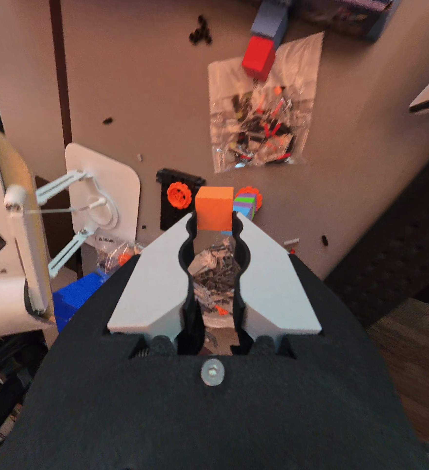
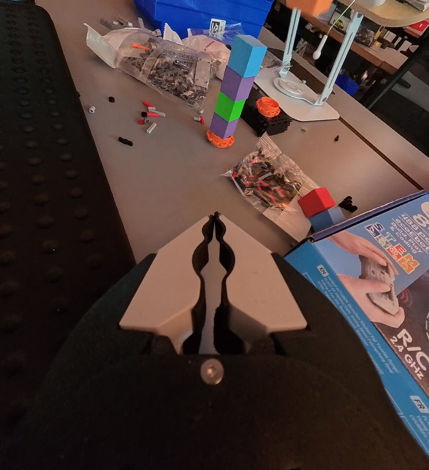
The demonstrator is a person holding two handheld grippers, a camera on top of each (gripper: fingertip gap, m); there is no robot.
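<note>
Orange cube (image 1: 214, 208) clamped in left gripper (image 1: 214, 216) above block tower (image 1: 246, 204).

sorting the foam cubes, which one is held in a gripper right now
The orange foam cube, clamped between the left gripper fingertips above the table. The light blue, purple and green cubes sit stacked in the tower; the red cube rests beside the box.

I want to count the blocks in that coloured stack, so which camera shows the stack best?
The right wrist view: the stack stands in full profile on an orange wheel. The left wrist view looks down on it, and the orange cube held by the left gripper mostly hides it.
</note>
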